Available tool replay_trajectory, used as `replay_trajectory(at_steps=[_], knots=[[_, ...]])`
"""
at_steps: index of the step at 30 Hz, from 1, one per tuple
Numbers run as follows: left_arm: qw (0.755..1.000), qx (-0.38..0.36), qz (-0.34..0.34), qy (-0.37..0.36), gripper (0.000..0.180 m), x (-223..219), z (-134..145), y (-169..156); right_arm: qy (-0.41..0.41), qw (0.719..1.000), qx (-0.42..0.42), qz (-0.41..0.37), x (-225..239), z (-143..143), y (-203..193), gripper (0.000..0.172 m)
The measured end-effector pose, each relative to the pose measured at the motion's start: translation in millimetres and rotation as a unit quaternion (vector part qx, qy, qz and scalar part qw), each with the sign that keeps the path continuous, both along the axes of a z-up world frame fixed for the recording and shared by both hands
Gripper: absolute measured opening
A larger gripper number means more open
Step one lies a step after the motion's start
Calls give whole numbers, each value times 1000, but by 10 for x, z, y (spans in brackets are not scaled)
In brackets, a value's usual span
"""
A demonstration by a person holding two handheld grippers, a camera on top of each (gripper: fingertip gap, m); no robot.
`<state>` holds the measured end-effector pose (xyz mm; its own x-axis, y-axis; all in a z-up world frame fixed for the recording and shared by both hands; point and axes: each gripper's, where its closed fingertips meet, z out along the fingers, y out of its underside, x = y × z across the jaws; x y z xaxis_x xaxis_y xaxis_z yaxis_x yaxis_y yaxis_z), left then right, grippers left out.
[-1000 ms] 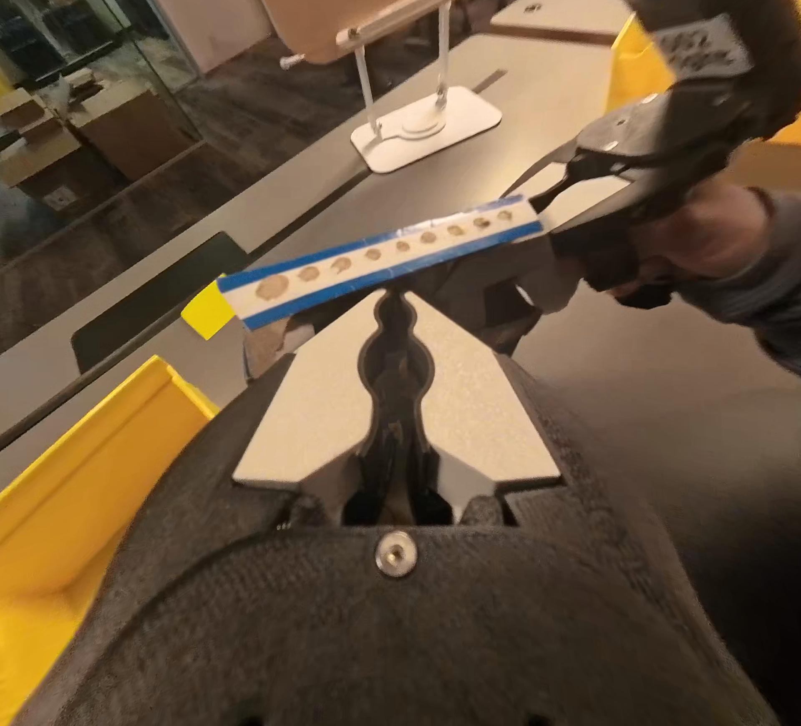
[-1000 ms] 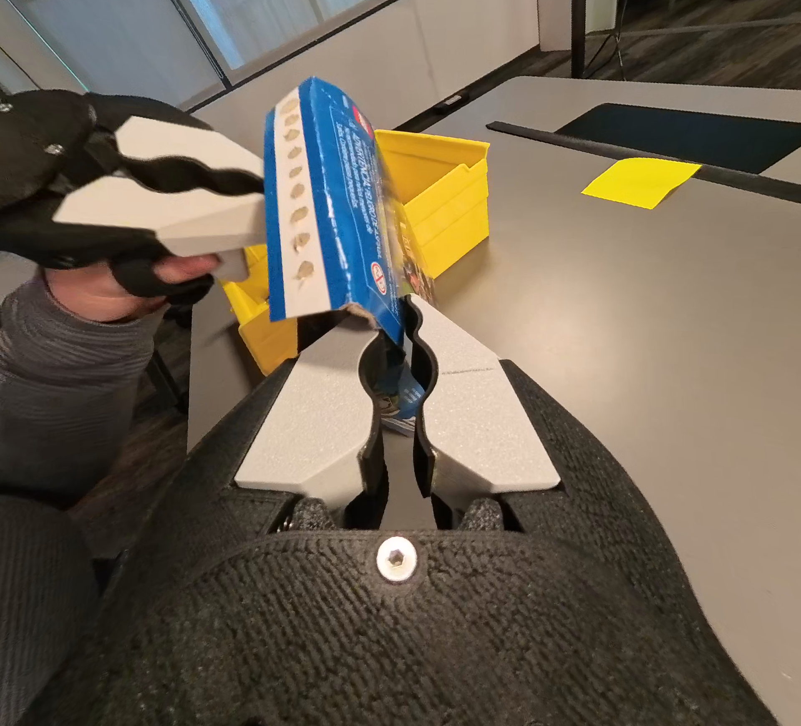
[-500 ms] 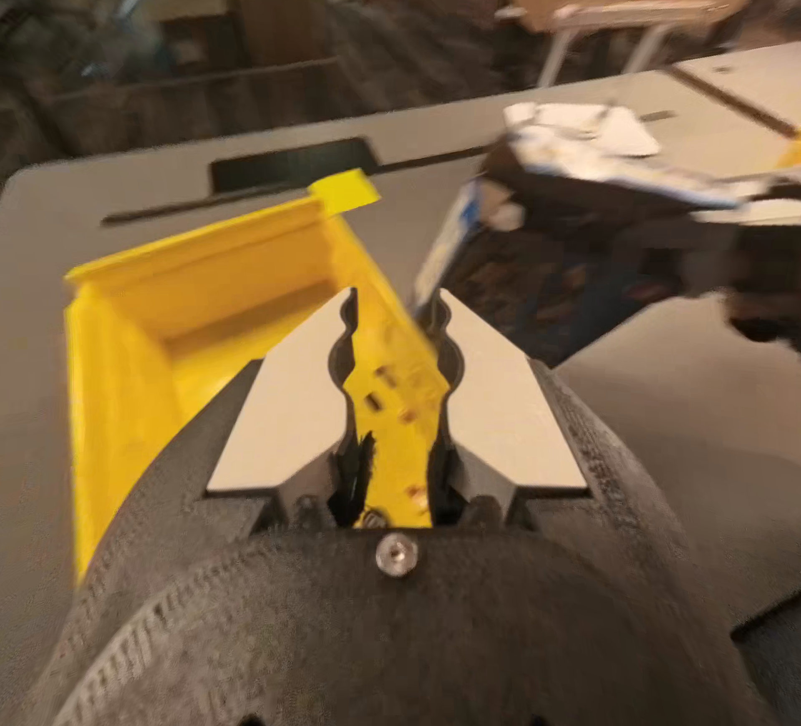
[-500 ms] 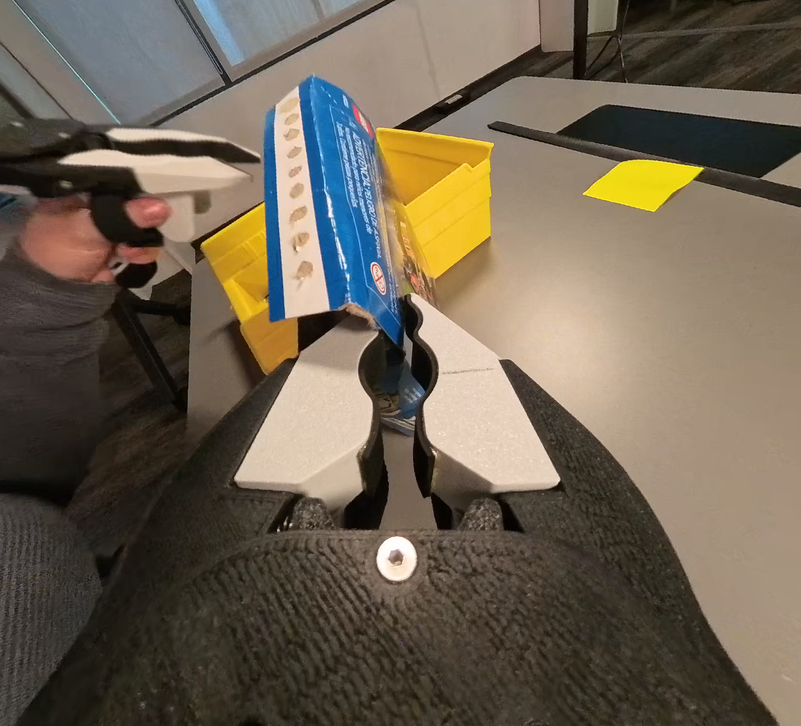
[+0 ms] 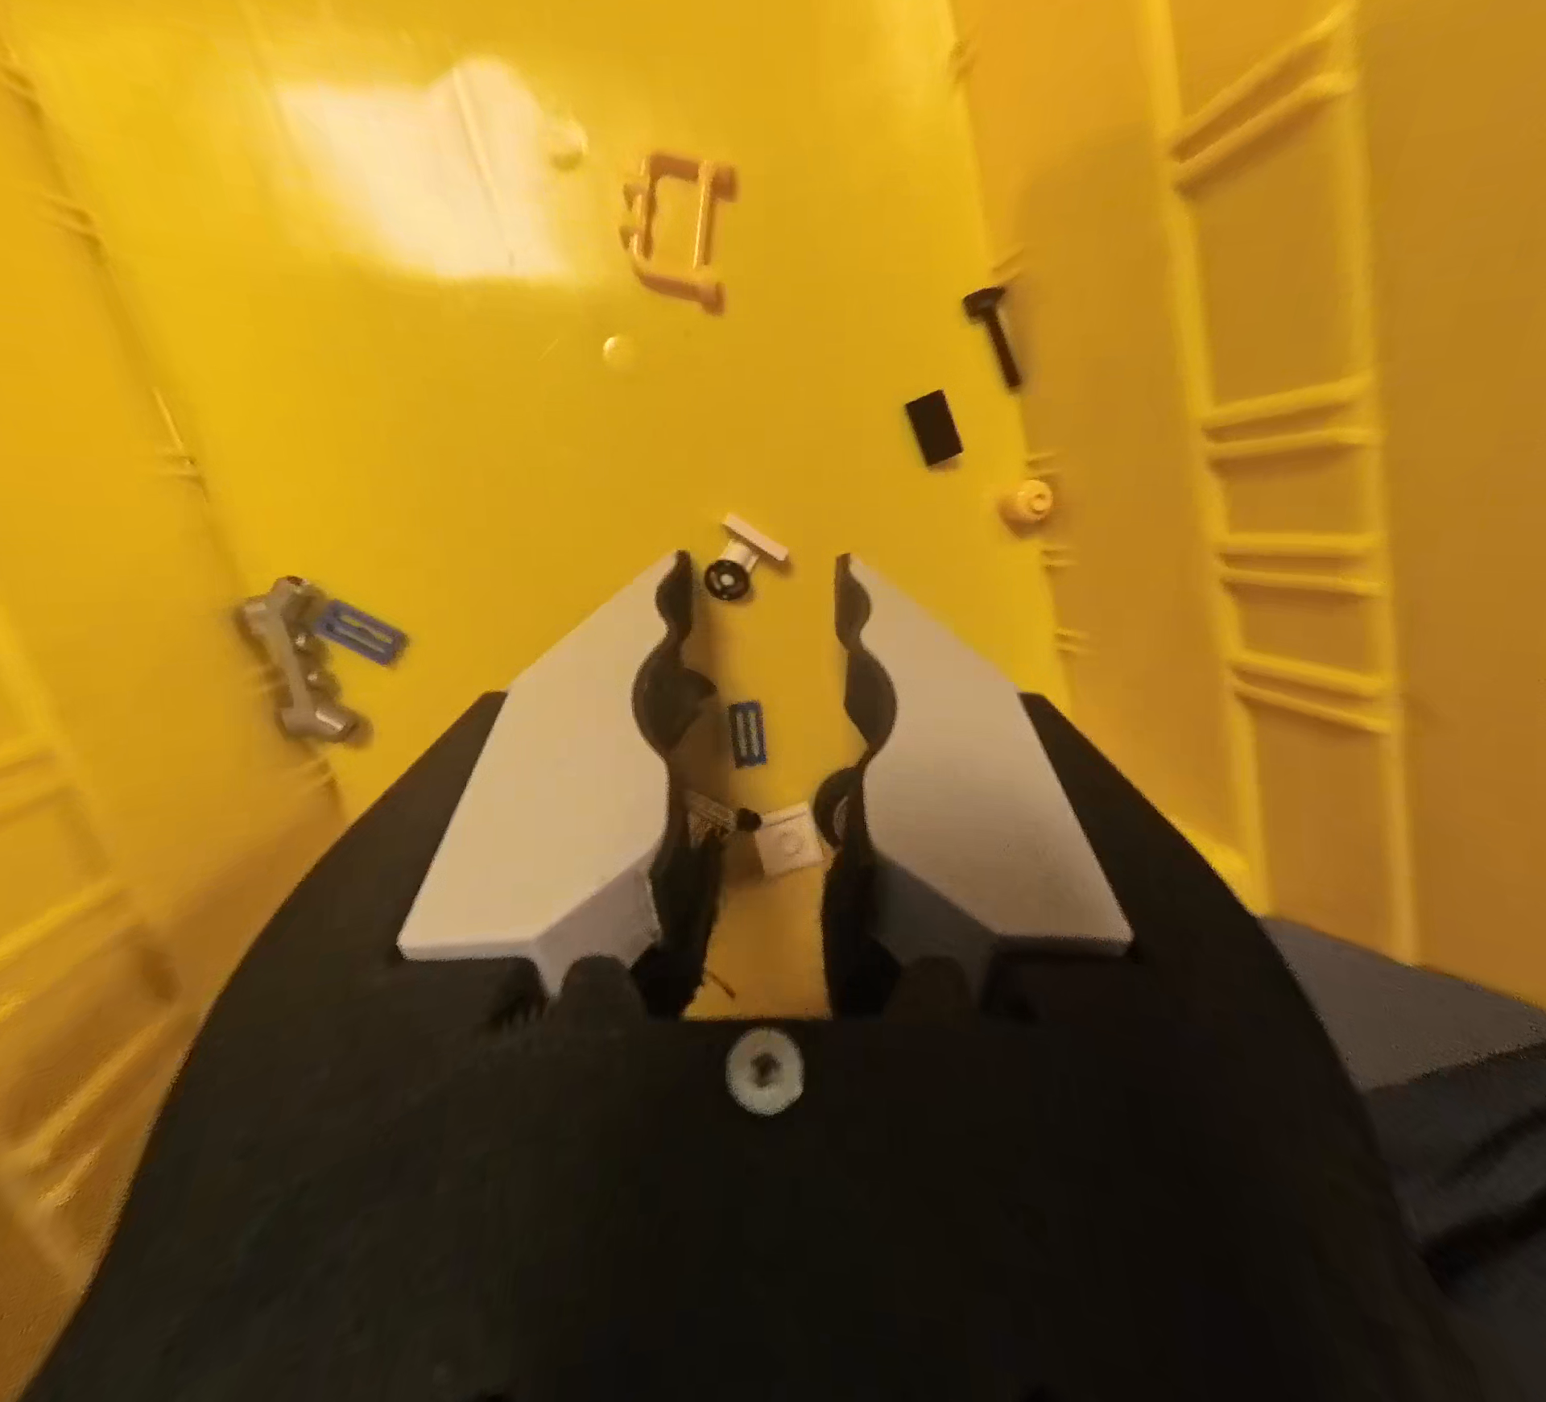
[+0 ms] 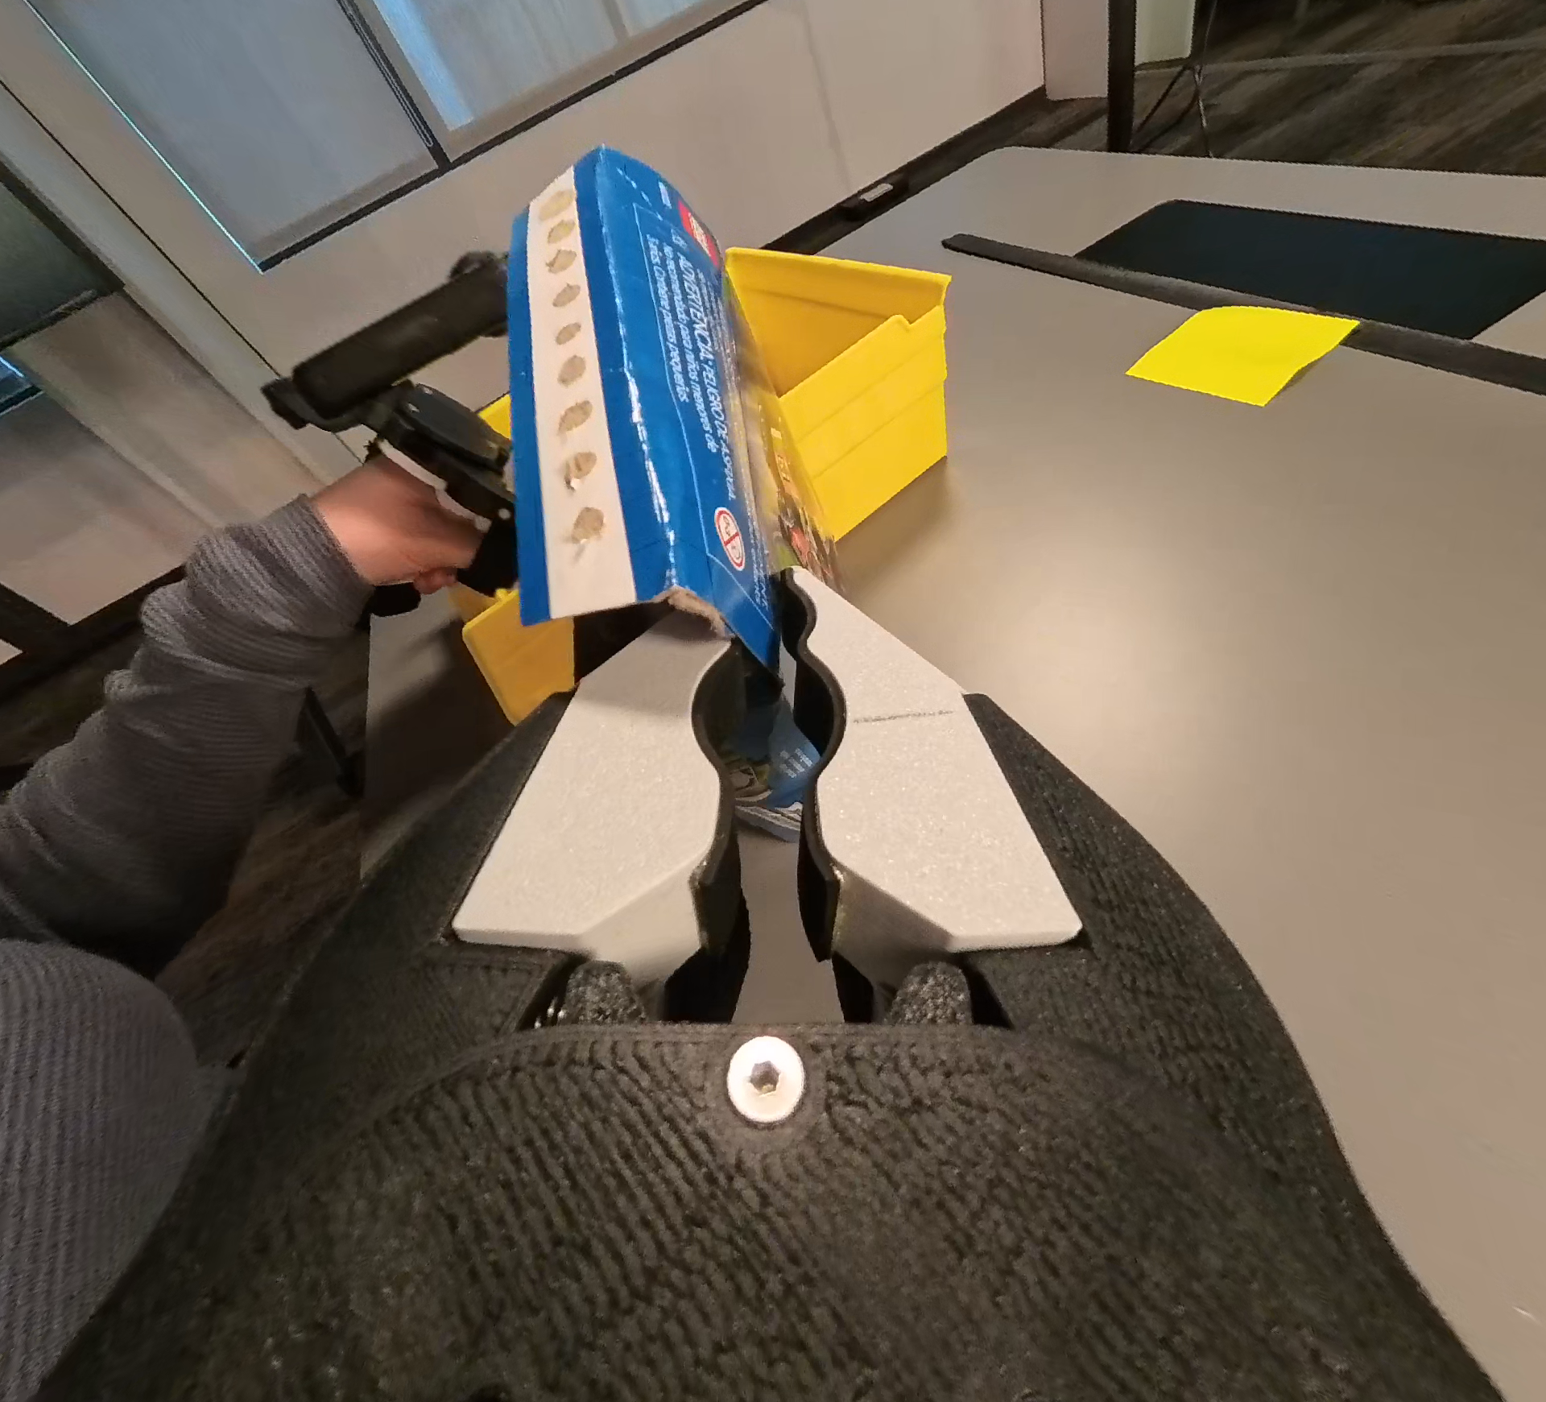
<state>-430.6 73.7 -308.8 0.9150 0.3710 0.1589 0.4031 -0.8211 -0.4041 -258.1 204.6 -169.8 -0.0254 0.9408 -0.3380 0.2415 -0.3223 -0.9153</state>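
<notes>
**One gripper in the bin, one holding the box**

Left view: your left gripper points down into the yellow bin, jaws open and holding nothing, just above a small black-and-white piece.

Right view: your right gripper has its jaws closed on a blue box, held up over the counter.

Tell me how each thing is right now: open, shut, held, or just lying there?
Left tongs: open, holding nothing, down inside the bin.
Right tongs: shut on the blue box.
Blue box: held up, its end flap open.
Yellow bin: open-topped, small pieces scattered on its floor.
Grey piece: lying loose.
Black tile: lying flat.
Yellow paper: flat on the table.
</notes>
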Motion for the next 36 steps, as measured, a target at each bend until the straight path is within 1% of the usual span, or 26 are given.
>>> replay_trajectory(at_steps=[3, 4, 5, 7, 9, 10, 11, 12, 13, 14, 16, 17, 18, 20, 23, 26, 29, 31, 32, 33, 34, 36], knots=[[1000, -1, -1, 9, 28, -38, -3, -7, 0, 1000, 0, 1, 1, 2, -7, 2], [1000, -2, -4, 9, 20, -39, -9, -12, 0, 1000, 0, 2, 0, 3, -11, 2], [1000, -4, -10, 7, 9, -29, -20, -19, 0, 1000, 0, 2, -1, 2, -13, 2], [1000, 0, -27, 8, 8, -6, -17, -20, 0, 1000, 1, 2, 0, 3, -13, 2], [997, 24, -48, 50, 8, -30, 72, -2, 0, 1000, 0, 1, 1, 4, -12, 2], [994, 58, -49, 79, 8, -49, 215, 41, 0, 1000, 1, 0, 1, 4, -10, 2], [988, 103, -51, 104, 8, -36, 420, 97, 1, 1000, 0, 0, 0, 5, -8, 2], [977, 159, -56, 128, 8, 12, 684, 165, 1, 1000, 0, -1, -2, 6, -6, 2], [961, 221, -75, 145, 8, 129, 984, 238, 2, 1000, -1, -2, -6, 7, -4, 2], [943, 278, -106, 149, 8, 314, 1271, 301, 3, 1000, -2, -3, -9, 9, -2, 2], [905, 364, -186, 122, 8, 802, 1717, 386, 7, 1000, -5, -3, -19, 12, -4, 2], [886, 394, -218, 115, 8, 1015, 1877, 424, 9, 1000, -7, -3, -26, 12, -7, 2], [873, 408, -243, 113, 8, 1193, 1969, 463, 12, 1000, -10, -1, -33, 14, -13, 2], [858, 411, -285, 123, 8, 1462, 2013, 565, 20, 999, -24, 5, -44, 17, -26, 2], [859, 380, -310, 147, 9, 1625, 1903, 775, 28, 998, -47, 14, -46, 22, -39, 3], [862, 360, -305, 184, 9, 1624, 1857, 962, 28, 998, -49, 15, -40, 24, -39, 2], [869, 310, -302, 240, 9, 1515, 1747, 1084, 28, 998, -48, 16, -40, 27, -45, 2], [874, 291, -301, 246, 9, 1495, 1682, 1134, 29, 998, -50, 16, -40, 26, -43, 3], [879, 287, -296, 237, 15, 1500, 1663, 1146, 29, 998, -50, 16, -39, 26, -41, 2], [885, 288, -289, 225, 34, 1504, 1660, 1151, 29, 998, -51, 16, -38, 27, -41, 2], [887, 295, -283, 216, 43, 1502, 1675, 1147, 29, 998, -51, 16, -38, 26, -42, 2], [888, 316, -269, 197, 51, 1472, 1740, 1104, 29, 998, -50, 16, -37, 27, -41, 2]])
